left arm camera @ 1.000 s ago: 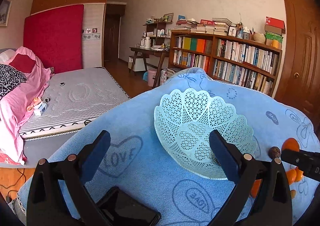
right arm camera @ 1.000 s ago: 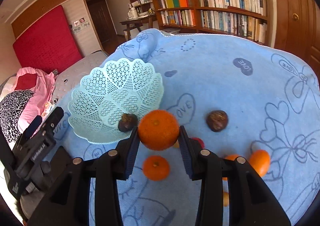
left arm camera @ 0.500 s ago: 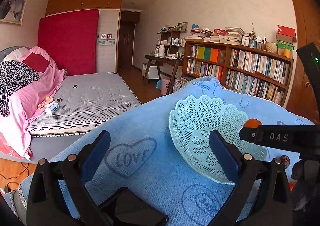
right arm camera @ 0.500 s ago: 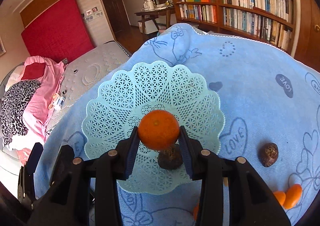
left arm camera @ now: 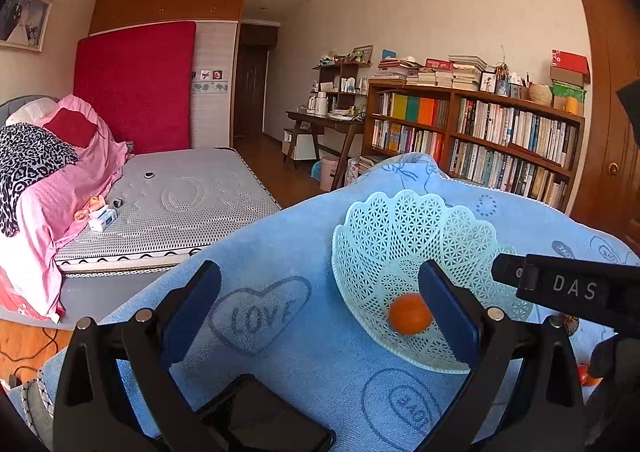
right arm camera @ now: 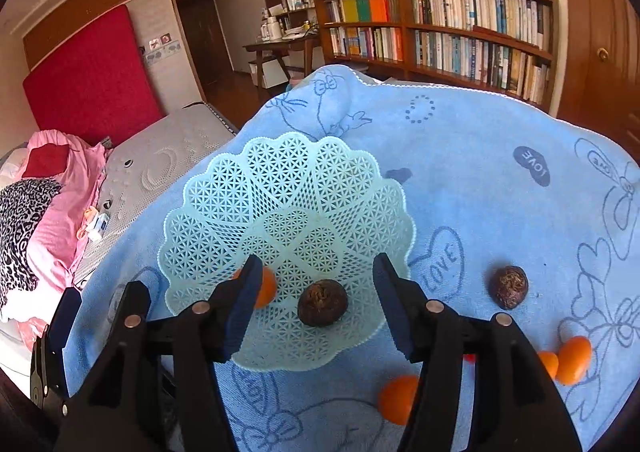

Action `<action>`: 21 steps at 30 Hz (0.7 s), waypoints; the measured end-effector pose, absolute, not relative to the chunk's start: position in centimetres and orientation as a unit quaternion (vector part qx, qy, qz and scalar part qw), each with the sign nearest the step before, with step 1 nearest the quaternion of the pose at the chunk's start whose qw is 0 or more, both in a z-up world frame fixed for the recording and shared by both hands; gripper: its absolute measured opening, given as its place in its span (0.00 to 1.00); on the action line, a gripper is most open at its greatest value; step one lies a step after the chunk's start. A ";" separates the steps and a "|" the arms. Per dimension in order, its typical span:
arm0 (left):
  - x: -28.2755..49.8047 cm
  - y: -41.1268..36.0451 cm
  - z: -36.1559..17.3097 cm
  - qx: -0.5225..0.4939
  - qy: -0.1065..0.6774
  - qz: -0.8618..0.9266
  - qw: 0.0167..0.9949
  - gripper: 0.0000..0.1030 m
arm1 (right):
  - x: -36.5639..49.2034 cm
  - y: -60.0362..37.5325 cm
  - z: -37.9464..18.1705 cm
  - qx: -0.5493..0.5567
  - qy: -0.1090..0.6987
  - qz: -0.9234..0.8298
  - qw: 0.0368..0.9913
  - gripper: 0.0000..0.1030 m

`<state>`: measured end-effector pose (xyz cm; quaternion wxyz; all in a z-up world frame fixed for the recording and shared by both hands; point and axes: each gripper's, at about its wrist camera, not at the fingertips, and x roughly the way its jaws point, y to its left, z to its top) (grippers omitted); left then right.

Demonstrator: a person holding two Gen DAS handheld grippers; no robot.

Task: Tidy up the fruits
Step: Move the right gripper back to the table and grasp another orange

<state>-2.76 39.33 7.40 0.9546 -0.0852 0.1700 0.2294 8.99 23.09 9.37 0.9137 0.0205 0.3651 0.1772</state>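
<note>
My left claw [left arm camera: 320,312] hangs spread and empty over the blue LOVE-print cloth [left arm camera: 260,316] on the table, near the basket's left side, I judge to be clear of the drop. My right claw [right arm camera: 316,300] hangs released over the pale green lattice basket [right arm camera: 280,188]; inside lie an orange [right arm camera: 266,288] and a dark brown wrinkled fruit [right arm camera: 322,302]. Further right on the cloth wait another brown fruit [right arm camera: 509,287] and several loose oranges [right arm camera: 396,399], my next picks.
</note>
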 end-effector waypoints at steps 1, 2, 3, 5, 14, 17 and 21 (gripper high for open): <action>-2.7 39.3 7.4 -0.084 0.172 0.227 0.955 0.97 | 8.8 22.6 9.3 0.026 0.366 0.171 0.915 0.56; -2.6 39.3 7.3 -0.083 0.175 0.225 0.955 0.97 | 8.6 22.2 9.2 0.030 0.366 0.166 0.915 0.56; -2.4 39.2 7.2 -0.082 0.178 0.223 0.955 0.97 | 8.4 21.8 9.2 0.035 0.366 0.162 0.916 0.56; -2.3 39.0 7.1 -0.078 0.182 0.219 0.955 0.97 | 7.8 21.0 9.2 0.038 0.363 0.153 0.918 0.59; -2.0 37.6 6.9 -0.047 0.183 0.208 0.960 0.97 | 6.1 15.2 8.0 0.055 0.364 0.098 0.925 0.63; -1.9 37.3 7.0 -0.042 0.182 0.203 0.961 0.97 | 5.8 12.4 7.6 0.073 0.364 0.073 0.926 0.63; -2.2 37.1 7.1 -0.043 0.175 0.196 0.964 0.97 | 5.3 8.7 6.9 0.093 0.367 0.044 0.925 0.63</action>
